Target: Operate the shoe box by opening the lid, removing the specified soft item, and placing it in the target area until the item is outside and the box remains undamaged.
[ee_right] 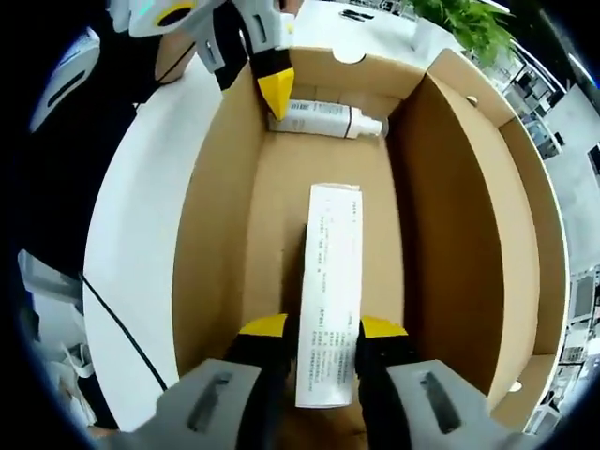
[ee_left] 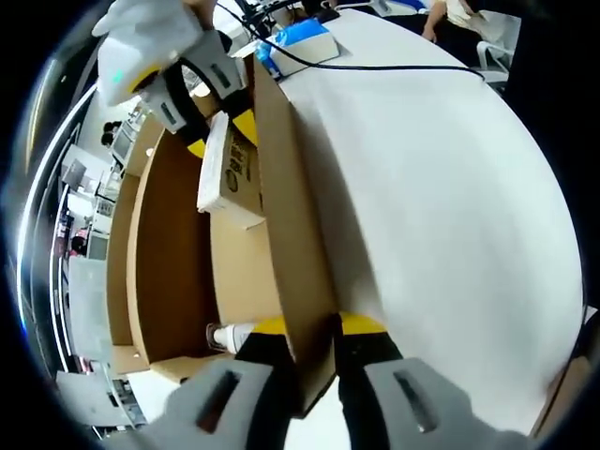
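While gripped, white carton point(ee_right: 330, 291) in tongs point(ee_right: 323, 330).

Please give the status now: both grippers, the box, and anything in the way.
Left gripper clamps the shoe box side wall. Right gripper shut on white carton inside. Lid open. White bottle lies at far end, not blocking.

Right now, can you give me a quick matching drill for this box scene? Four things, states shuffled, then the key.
Things:
1. left gripper
2. right gripper
3. bottle
4. lid

States:
A. lying at the far end of the box floor
B. jaws astride the box side wall
C. folded open
D. jaws around the white carton

Pairs: 1-B, 2-D, 3-A, 4-C
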The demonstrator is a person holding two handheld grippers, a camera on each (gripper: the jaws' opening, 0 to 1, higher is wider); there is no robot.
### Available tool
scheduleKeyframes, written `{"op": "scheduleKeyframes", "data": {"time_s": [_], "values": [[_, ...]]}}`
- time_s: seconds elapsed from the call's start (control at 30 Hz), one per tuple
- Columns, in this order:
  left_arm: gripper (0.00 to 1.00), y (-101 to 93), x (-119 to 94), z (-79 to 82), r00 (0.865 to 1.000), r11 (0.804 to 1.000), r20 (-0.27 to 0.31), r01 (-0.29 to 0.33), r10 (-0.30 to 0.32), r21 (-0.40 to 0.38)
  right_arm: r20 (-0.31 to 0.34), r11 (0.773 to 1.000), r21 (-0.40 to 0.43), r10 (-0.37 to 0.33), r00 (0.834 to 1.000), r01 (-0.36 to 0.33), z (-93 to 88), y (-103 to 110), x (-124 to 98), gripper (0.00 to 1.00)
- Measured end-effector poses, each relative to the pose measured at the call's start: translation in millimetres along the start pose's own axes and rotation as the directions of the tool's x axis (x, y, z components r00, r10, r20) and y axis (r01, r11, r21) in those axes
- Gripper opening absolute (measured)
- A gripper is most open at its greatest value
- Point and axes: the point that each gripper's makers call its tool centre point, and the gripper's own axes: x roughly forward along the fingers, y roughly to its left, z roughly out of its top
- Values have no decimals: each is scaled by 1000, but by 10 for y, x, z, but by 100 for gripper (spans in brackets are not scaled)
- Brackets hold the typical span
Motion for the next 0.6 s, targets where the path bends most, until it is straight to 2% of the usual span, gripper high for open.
{"op": "scheduleKeyframes", "data": {"time_s": [0.1, 0.3, 0.37, 0.6], "values": [[13, -1, 0, -3, 1000, 1000, 0, 0, 0, 0, -30, 1000, -2, 11, 999, -11, -41, 24, 60, 26], [13, 4, 4, -9, 1000, 1000, -2, -3, 3, 0, -24, 1000, 14, 4, 1000, -4, -12, 5, 76, 24], [13, 4, 8, -5, 1000, 1000, -2, -3, 3, 1, -21, 999, 42, 0, 1000, 1, -12, 5, 107, 24], [13, 1, 15, 14, 1000, 1000, -1, -3, 3, 2, -38, 999, 41, 16, 999, -14, -44, 56, 141, 23]]}}
